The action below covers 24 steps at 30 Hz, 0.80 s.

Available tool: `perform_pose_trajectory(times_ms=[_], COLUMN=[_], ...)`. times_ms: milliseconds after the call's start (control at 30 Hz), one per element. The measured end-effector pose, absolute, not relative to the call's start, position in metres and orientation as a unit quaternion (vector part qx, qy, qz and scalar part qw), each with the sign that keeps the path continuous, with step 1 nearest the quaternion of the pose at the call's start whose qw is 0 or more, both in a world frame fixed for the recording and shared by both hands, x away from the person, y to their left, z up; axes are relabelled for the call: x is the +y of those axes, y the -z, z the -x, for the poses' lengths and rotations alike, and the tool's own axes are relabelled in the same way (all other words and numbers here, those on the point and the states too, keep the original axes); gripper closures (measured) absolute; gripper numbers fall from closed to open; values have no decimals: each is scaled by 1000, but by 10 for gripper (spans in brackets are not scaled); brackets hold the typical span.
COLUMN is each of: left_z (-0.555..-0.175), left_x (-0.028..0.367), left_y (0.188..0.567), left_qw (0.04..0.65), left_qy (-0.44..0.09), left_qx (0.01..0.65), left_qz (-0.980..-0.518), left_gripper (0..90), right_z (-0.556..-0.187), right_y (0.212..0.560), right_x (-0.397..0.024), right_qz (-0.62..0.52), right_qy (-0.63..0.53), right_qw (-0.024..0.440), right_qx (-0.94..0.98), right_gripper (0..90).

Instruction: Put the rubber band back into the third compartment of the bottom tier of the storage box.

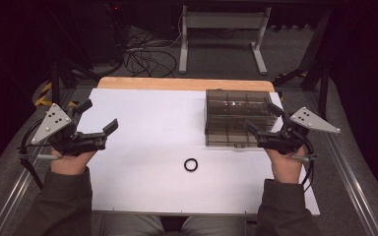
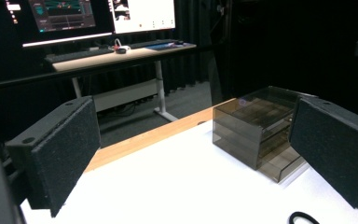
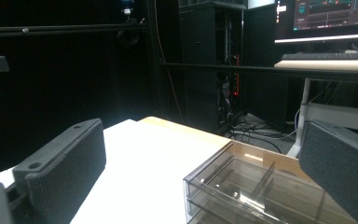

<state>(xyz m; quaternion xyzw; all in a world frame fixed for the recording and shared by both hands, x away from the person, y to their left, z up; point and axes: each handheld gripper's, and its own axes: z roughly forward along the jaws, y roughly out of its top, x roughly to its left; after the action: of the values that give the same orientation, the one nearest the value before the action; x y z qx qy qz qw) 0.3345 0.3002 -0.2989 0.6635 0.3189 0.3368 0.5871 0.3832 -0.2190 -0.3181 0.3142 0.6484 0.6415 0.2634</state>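
A small black ring (image 1: 191, 164) lies flat on the white table top (image 1: 147, 128), near the front and between my two hands. A smoky clear box with divided compartments (image 1: 238, 117) stands at the back right; it looks like stacked drawers in the left gripper view (image 2: 256, 133), and its divided top shows in the right gripper view (image 3: 256, 191). My left gripper (image 1: 97, 117) hovers at the table's left edge, open and empty. My right gripper (image 1: 263, 119) is open and empty too, held just in front of the box's right end. The ring's edge (image 2: 303, 217) peeks in low in the left gripper view.
A wooden strip (image 1: 184, 83) runs along the table's far edge. Beyond it stand a desk frame (image 1: 221, 29) and loose cables (image 1: 145, 56) on the floor. A desk with monitors and a keyboard (image 2: 98, 46) is further back. Metal rails (image 1: 347, 172) flank the table.
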Motion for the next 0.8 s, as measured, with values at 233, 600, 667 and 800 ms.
perform_pose_trajectory(times_ms=[233, 600, 667, 800], left_z=[-335, -329, -329, -330], left_x=[301, 310, 311, 311], left_y=[299, 297, 297, 299], left_qw=[583, 587, 588, 587], left_qy=[-340, -355, -355, -354], left_qx=[319, 323, 324, 326], left_qz=[-665, -651, -651, -651], left_gripper=[35, 39, 39, 39], right_z=[-387, -394, -394, -397], right_y=[331, 350, 351, 357], right_x=[-192, -156, -154, -147], right_qz=[-297, -276, -277, -283], right_qy=[-625, -568, -566, -562], right_qw=[250, 237, 236, 216], right_qx=[677, 738, 740, 747], right_gripper=[36, 84, 102, 170])
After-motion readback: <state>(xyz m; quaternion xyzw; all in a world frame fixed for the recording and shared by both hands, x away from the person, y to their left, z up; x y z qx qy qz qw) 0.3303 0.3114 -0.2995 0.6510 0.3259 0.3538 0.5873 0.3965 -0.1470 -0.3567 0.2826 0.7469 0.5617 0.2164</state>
